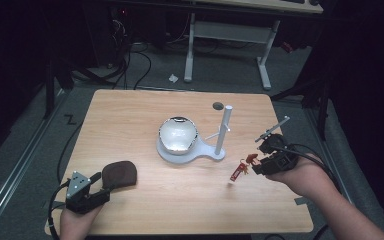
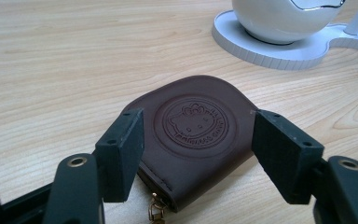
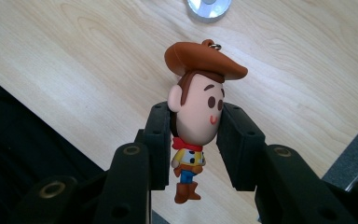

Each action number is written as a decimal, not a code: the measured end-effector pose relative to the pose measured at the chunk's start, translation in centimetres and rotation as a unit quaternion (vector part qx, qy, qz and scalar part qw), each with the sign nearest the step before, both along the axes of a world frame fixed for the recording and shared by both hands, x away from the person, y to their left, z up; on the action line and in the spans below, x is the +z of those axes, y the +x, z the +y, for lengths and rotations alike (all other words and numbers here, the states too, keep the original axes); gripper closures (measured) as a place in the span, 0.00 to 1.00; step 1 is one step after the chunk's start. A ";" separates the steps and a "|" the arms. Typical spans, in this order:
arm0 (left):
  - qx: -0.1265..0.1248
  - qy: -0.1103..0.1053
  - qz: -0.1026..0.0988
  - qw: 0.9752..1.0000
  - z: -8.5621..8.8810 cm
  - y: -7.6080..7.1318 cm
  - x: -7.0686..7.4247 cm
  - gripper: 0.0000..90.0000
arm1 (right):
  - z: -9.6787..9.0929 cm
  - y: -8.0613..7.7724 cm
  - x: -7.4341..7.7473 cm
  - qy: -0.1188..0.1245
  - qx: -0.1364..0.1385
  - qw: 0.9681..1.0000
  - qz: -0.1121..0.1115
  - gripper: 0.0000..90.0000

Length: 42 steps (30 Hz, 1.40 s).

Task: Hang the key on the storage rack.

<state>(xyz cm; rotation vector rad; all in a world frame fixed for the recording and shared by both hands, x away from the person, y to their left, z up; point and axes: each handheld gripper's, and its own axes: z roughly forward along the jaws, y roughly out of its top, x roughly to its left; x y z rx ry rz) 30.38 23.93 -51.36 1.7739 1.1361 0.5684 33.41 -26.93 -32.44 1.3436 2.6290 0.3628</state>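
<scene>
A brown leather pouch (image 1: 120, 173) lies flat near the table's front left. Its lid bears an embossed round cat logo (image 2: 196, 122), and a gold zip pull shows at its near edge. My left gripper (image 1: 105, 186) is open. Its jaws straddle the pouch's (image 2: 191, 154) near end, one on each side (image 2: 198, 140). At the right, my right gripper (image 1: 256, 161) is held above the table, shut on the head of a small cowboy figure (image 3: 198, 116) with a brown hat. The figure (image 1: 251, 159) points left, and a small red strip (image 1: 237, 171) shows just below it.
A white stand (image 1: 207, 152) sits mid-table, with a shiny white-and-silver rounded bowl (image 1: 178, 134) on its base and an upright white post (image 1: 224, 127) with a thin side peg. A round grommet hole (image 1: 218, 106) lies behind it. Desk legs and cables stand beyond the far edge.
</scene>
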 end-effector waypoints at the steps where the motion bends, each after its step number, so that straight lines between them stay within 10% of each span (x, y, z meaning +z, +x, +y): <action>1: 0.001 -0.003 -0.001 1.000 0.1 0.0 0.0 0.38 | -0.1 0.1 0.1 0.000 -0.003 1.000 0.001 0.74; 42: 0.003 -0.005 0.004 1.000 0.5 0.0 -0.1 0.39 | 2.9 2.9 4.2 0.000 0.023 0.999 -0.035 0.74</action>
